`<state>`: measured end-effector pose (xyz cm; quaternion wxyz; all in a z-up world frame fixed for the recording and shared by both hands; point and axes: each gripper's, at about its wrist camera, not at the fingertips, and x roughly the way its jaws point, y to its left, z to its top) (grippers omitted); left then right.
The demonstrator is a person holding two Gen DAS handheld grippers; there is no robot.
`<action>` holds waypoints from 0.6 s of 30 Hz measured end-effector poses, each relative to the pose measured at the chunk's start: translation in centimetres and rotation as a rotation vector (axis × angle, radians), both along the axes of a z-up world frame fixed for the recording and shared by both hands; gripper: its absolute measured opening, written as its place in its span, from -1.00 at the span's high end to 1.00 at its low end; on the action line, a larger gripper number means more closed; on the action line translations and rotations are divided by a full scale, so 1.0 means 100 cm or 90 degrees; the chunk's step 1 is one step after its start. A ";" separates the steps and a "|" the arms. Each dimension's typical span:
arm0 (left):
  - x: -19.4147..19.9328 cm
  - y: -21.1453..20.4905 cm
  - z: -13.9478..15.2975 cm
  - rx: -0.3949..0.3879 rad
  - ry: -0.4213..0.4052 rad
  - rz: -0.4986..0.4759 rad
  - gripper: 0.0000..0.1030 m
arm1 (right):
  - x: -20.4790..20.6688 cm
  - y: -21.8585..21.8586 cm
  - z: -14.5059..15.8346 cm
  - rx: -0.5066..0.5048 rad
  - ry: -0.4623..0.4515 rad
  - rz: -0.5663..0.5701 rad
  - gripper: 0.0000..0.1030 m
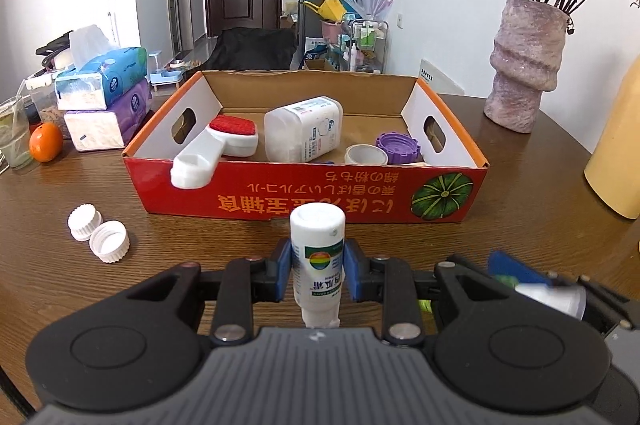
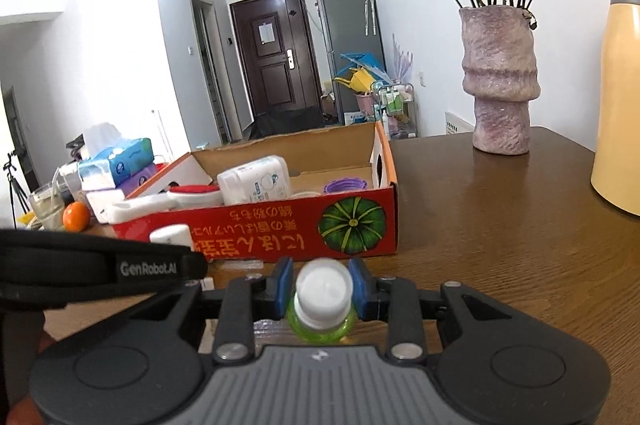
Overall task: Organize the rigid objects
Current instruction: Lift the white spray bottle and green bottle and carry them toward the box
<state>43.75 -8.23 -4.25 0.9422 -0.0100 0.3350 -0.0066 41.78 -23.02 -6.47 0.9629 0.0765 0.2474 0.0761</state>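
My left gripper [image 1: 317,273] is shut on a small white bottle [image 1: 317,257] with a rainbow label, held upright just in front of the red cardboard box [image 1: 304,191]. My right gripper [image 2: 323,289] is shut on a green bottle with a white cap [image 2: 323,295], near the box's front right corner [image 2: 352,221]. In the box lie a white brush with a red pad [image 1: 216,145], a white container [image 1: 304,133], a tape roll [image 1: 366,155] and a purple lid [image 1: 398,147]. Two white caps [image 1: 98,233] lie on the table to the left.
Tissue packs [image 1: 104,93], a glass [image 1: 14,137] and an orange [image 1: 46,141] stand at the far left. A pink vase with dried roses [image 1: 524,65] and a yellow jug [image 1: 618,161] stand on the right. The wooden table [image 2: 500,225] extends right of the box.
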 end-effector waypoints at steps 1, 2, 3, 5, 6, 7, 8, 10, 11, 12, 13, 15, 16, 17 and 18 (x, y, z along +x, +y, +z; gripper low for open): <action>0.000 0.001 0.000 0.001 -0.001 -0.001 0.45 | 0.000 0.000 -0.002 -0.003 0.011 0.005 0.43; -0.001 0.002 0.000 0.003 -0.001 -0.002 0.45 | 0.002 0.000 -0.006 -0.006 0.028 0.009 0.43; -0.001 0.003 0.000 0.003 -0.001 -0.002 0.45 | 0.004 0.000 -0.010 -0.009 0.044 0.010 0.44; -0.002 0.005 0.000 0.003 -0.002 -0.003 0.45 | 0.009 0.001 -0.018 -0.022 0.075 0.005 0.49; -0.002 0.005 0.000 0.004 -0.002 -0.004 0.45 | 0.009 0.002 -0.020 -0.022 0.074 0.004 0.49; -0.002 0.006 0.000 0.004 -0.002 -0.004 0.45 | 0.010 0.002 -0.020 -0.023 0.073 0.004 0.49; -0.003 0.007 0.000 0.005 -0.002 -0.004 0.45 | 0.009 0.002 -0.021 -0.023 0.073 0.004 0.49; -0.003 0.009 0.000 0.003 -0.001 -0.004 0.45 | 0.009 0.003 -0.021 -0.027 0.071 0.006 0.48; -0.002 0.009 0.000 0.003 -0.001 -0.004 0.45 | 0.010 0.004 -0.022 -0.030 0.074 0.009 0.41; -0.002 0.010 0.000 0.003 0.000 -0.004 0.45 | 0.012 0.006 -0.023 -0.034 0.081 0.009 0.39; -0.002 0.010 0.000 0.002 0.001 -0.005 0.45 | 0.015 0.007 -0.026 -0.039 0.090 0.007 0.39; -0.002 0.010 0.000 0.002 0.003 -0.005 0.45 | 0.024 0.009 -0.032 -0.047 0.113 0.009 0.41; -0.002 0.010 0.001 0.001 0.003 -0.006 0.45 | 0.025 0.010 -0.033 -0.053 0.107 0.008 0.41; -0.002 0.011 0.001 0.000 0.004 -0.006 0.45 | 0.026 0.011 -0.033 -0.054 0.109 0.006 0.41; -0.003 0.011 0.002 -0.001 0.003 -0.007 0.45 | 0.026 0.011 -0.033 -0.051 0.109 0.005 0.41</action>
